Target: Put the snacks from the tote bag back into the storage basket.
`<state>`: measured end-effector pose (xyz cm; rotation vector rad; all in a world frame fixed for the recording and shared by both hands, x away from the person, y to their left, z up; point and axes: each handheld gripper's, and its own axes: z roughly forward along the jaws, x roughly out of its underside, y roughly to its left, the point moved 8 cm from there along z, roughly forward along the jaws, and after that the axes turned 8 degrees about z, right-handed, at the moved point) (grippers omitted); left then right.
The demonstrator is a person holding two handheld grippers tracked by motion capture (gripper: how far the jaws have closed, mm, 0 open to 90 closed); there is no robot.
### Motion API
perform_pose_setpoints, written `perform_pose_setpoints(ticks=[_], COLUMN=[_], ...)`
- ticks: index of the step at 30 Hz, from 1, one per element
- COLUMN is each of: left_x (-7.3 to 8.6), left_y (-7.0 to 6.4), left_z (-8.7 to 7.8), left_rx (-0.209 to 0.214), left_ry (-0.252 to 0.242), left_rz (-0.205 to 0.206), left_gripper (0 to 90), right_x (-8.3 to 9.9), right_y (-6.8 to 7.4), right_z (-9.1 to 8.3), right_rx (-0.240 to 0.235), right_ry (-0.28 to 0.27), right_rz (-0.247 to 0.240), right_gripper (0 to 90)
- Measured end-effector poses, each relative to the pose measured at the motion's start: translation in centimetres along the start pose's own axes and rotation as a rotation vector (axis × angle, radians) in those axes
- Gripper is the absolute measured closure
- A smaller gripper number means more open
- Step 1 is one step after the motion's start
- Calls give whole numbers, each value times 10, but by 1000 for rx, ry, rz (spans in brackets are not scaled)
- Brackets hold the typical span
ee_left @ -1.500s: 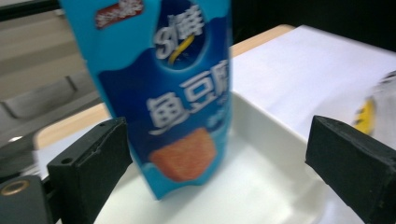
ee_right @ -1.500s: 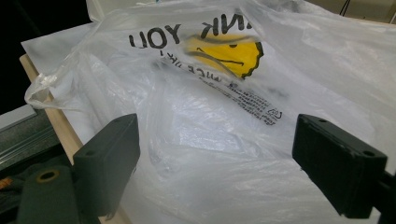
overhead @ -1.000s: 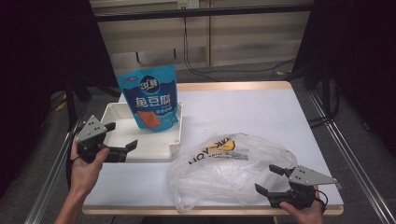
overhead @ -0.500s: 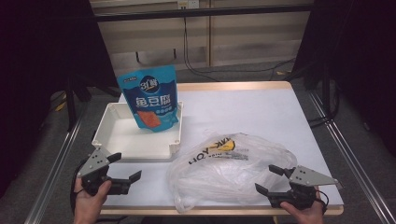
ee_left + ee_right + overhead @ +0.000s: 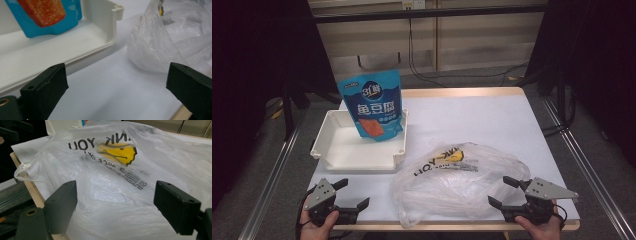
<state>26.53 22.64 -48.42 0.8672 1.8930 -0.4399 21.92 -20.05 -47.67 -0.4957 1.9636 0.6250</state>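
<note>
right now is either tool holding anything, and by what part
Nothing is held. The left tool is open over bare table, and the right tool is open at the plastic bag, not clamping it.

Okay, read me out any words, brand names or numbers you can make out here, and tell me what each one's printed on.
"鱼豆腐": large white characters on the blue snack pouch standing in the white tray.
Round logo above them on the pouch: too small to read.
"NK YOU": black letters, seen reversed and upside down, on the clear plastic bag, beside a yellow smiley face.
Small black print under the smiley: too blurred to read.

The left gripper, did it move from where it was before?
Yes. The left gripper pulled back from beside the white tray toward the person, and now sits near the table's front edge.
</note>
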Motion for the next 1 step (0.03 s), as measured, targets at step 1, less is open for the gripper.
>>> perform_pose_setpoints(ticks=[1], left_x=[0], left_y=[0], left_z=[1], left_rx=[-3], left_ry=[-4], left_rz=[0], left_gripper=[31], right_x=[0], right_y=[0], right_z=[0], right_rx=[1], right_ry=[-1], right_rz=[1], right_gripper=[193])
